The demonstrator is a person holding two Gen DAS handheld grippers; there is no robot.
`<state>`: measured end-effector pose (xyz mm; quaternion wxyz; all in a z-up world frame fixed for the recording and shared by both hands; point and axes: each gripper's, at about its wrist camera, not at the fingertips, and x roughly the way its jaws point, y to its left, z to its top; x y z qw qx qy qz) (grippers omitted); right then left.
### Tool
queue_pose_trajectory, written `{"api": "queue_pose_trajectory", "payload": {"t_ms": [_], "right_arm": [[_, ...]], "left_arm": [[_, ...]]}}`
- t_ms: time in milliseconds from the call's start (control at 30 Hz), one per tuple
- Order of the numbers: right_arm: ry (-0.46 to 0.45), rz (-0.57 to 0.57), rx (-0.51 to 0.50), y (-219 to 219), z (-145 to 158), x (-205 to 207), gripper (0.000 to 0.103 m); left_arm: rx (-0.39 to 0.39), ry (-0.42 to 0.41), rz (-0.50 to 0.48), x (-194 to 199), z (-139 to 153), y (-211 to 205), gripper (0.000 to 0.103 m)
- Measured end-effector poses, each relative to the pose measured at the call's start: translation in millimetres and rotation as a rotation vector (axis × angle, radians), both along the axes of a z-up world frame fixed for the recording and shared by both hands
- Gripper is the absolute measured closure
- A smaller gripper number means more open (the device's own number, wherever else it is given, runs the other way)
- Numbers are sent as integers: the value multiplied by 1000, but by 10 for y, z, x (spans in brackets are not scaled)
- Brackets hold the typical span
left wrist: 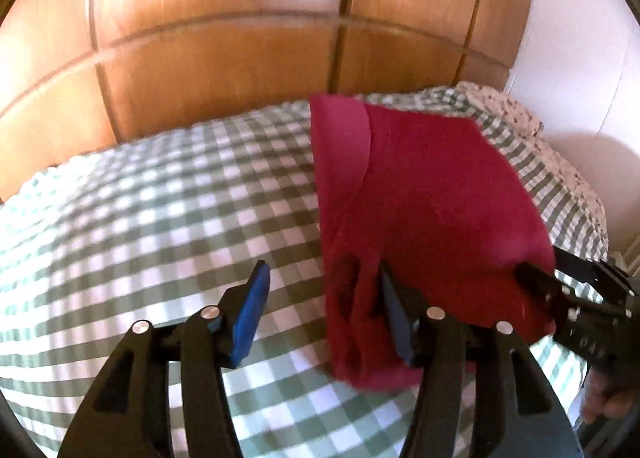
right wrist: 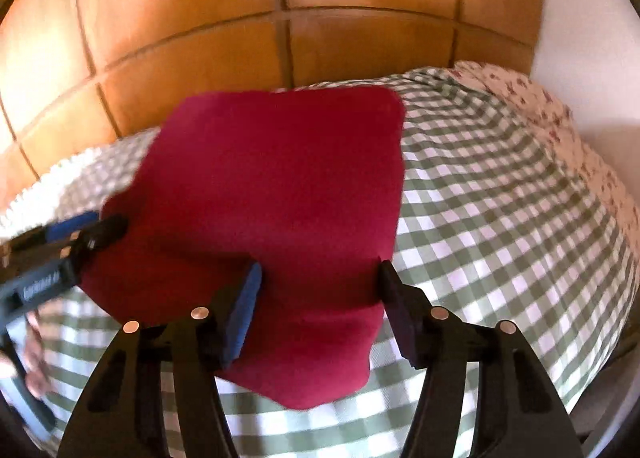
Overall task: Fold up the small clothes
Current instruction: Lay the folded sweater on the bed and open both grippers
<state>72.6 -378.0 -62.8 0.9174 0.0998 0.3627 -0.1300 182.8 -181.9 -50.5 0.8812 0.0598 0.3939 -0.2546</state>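
A red garment (right wrist: 272, 194) lay folded into a rough rectangle on a bed covered in green-and-white checked cloth (left wrist: 160, 218), toward the far edge by the wooden wardrobe doors (left wrist: 224, 58), as a person worked it with two hand-held grippers. The left gripper (left wrist: 324, 298) stood with its jaws apart at the garment's near left corner, one blue pad (left wrist: 252, 314) over bare checked cloth and the other against the red fabric, nothing pinched between them. The right gripper (right wrist: 320, 294) also stood open, straddling the garment's near right edge without pressing on it. Judging by the doubled layers, at least one fold appeared done, though the near edge bunched loosely and seemed to want smoothing or another fold. The left wrist view alone showed the overlapping flap along the garment's left side and the rumpled folds at its near corner; the right wrist view alone showed the flat top face, its squared far corner, and a flowered cloth (right wrist: 532, 98) at the bed's far right corner most clearly. Both views were blurred.
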Motion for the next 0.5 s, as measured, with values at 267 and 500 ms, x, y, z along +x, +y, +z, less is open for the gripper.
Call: {"api": "queue_pose_trajectory", "payload": {"t_ms": [267, 500], "right_arm": [[-45, -119, 23, 204, 164, -303, 36], [-91, -175, -67, 495, 310, -509, 21]], "left_arm": [[-40, -72, 67, -357, 253, 356, 26], [-40, -78, 158, -547, 304, 662, 19]]}}
